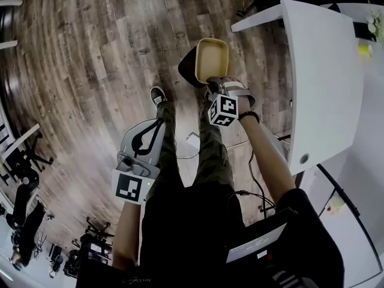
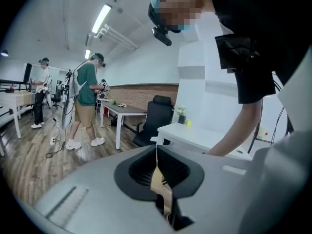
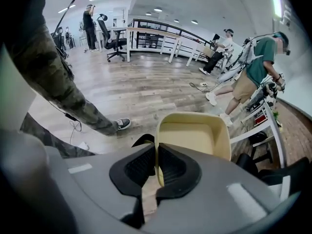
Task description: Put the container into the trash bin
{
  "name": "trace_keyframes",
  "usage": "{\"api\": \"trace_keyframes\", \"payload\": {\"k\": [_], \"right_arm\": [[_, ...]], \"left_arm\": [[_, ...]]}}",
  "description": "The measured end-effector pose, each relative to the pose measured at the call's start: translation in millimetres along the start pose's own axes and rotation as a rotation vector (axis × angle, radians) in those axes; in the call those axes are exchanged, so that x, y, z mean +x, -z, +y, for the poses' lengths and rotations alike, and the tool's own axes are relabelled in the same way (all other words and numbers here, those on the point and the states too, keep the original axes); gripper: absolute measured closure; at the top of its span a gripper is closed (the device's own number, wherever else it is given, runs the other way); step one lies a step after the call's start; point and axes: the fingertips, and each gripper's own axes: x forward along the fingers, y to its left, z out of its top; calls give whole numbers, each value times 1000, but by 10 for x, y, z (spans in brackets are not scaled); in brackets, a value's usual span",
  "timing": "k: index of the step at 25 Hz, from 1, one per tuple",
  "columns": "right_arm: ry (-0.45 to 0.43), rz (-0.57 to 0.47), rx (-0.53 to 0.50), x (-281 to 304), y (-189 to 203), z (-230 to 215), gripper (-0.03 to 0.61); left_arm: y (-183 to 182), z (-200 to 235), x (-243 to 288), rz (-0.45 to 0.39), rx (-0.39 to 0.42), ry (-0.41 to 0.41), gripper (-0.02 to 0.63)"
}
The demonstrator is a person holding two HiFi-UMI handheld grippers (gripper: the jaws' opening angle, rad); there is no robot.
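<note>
Just under the container (image 1: 212,59), perhaps a dark bin (image 1: 187,71); table (image 1: 318,83) beside.

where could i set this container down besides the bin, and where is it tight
Free: the white table top, right of the right gripper, bare up to the plant at its far edge; the wood floor left of the trash bin. Tight: between the person's legs and the table, where cables lie.

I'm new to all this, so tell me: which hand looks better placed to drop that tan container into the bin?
Right. The right gripper has its jaws clamped on the container rim and holds it over the dark bin on the floor. The left gripper hangs by the person's leg, away from both.
</note>
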Motion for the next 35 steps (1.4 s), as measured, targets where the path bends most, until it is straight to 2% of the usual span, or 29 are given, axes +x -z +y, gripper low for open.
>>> {"api": "trace_keyframes", "payload": {"k": [3, 6, 10, 14, 17, 24, 35], "right_arm": [[-22, 10, 26, 259, 42, 54, 549], [-31, 33, 38, 489, 108, 49, 549], [-57, 39, 48, 711, 76, 226, 549], [-80, 45, 49, 905, 139, 355, 549], [-104, 63, 55, 1085, 227, 419, 549], [-139, 101, 69, 1470, 454, 591, 549], [-234, 183, 79, 2227, 790, 798, 549]], "left_arm": [[151, 31, 50, 3, 2, 7, 611], [302, 59, 209, 1, 21, 48, 611], [625, 15, 266, 73, -44, 62, 611], [707, -20, 374, 48, -65, 66, 611], [812, -39, 439, 40, -109, 59, 611], [1169, -209, 510, 70, -161, 96, 611], [1642, -71, 619, 109, -197, 118, 611]]}}
